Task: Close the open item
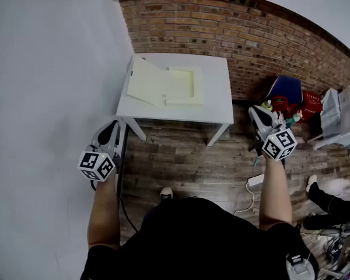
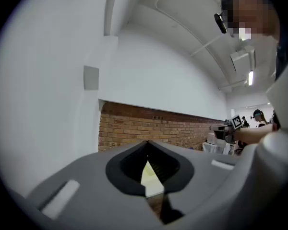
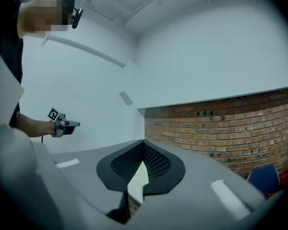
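Observation:
A pale yellow flat case (image 1: 166, 86) lies open on the white table (image 1: 216, 107), with its lid (image 1: 144, 81) folded out to the left. My left gripper (image 1: 109, 129) hangs over the floor off the table's front left corner, shut and empty. My right gripper (image 1: 258, 112) hovers off the front right corner, also shut with nothing in it. In the left gripper view the jaws (image 2: 147, 143) meet at the tip, and a sliver of the yellow case (image 2: 151, 177) shows below them. The right gripper view shows its jaws (image 3: 144, 142) likewise touching.
A brick wall (image 1: 239, 34) runs behind the table and a white wall (image 1: 46, 86) stands to the left. A blue chair (image 1: 287, 87), a red basket (image 1: 310, 102) and white drawers (image 1: 341, 118) crowd the right. A power strip (image 1: 255, 182) and a cable lie on the wooden floor.

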Demonstrator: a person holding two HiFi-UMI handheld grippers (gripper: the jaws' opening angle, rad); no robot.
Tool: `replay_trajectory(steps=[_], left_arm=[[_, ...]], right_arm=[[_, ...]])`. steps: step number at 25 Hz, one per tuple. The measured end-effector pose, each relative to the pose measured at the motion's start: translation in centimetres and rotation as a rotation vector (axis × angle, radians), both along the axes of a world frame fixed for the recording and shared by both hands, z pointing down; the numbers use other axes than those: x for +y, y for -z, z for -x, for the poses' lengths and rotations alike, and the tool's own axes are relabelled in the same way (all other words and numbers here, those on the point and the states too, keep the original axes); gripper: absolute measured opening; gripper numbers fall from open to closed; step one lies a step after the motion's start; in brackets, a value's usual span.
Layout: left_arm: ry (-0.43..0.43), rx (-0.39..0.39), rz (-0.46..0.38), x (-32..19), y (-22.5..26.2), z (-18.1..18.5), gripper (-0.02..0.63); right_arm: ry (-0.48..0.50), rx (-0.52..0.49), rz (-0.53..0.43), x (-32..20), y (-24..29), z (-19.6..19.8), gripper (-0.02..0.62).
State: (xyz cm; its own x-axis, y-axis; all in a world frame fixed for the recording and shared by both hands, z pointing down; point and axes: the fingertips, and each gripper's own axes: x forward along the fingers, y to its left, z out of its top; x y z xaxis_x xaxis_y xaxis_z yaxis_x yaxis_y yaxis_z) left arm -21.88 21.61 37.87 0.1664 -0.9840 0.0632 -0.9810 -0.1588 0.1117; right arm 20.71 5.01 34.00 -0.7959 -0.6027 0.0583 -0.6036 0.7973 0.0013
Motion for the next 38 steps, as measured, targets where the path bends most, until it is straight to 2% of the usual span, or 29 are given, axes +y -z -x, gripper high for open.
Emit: replay_trajectory(steps=[4, 9, 13, 17, 25, 31, 38], left_arm=[[-0.008, -0.041, 0.016, -0.6, -0.1, 1.1, 0.003], [-0.014, -0.049, 0.037, -1.1, -0.9, 2.0, 0.003], [-0.021, -0.061, 0.043, -1.3, -1.3, 2.8, 0.003], [-0.028, -0.05, 0.05, -1.7, -1.6, 3.6, 0.003], [-0.083, -0.043, 0.04, -3.8, -1.6, 4.5, 0.003], [-0.119, -0.035, 0.035, -4.8, -1.7, 6.4, 0.003], [-0.123, -0.04, 0.02, -4.6, -1.2, 9.6, 0.003]], right_arm=[[-0.005, 0.004, -0.003, -0.3, -0.7, 0.6, 0.002], [-0.01, 0.013, -0.007, 0.0, -0.6, 2.0, 0.002], [-0.024, -0.036, 0.022, 1.2, -1.1, 3.1, 0.002], [-0.039, -0.068, 0.044, 2.5, -1.5, 4.0, 0.002], [-0.071, -0.1, 0.021, 3.3, -0.6, 4.4, 0.002], [-0.084, -0.079, 0.007, 4.0, 0.0, 6.7, 0.002], [-0.085, -0.061, 0.011, 4.8, -0.1, 9.6, 0.002]])
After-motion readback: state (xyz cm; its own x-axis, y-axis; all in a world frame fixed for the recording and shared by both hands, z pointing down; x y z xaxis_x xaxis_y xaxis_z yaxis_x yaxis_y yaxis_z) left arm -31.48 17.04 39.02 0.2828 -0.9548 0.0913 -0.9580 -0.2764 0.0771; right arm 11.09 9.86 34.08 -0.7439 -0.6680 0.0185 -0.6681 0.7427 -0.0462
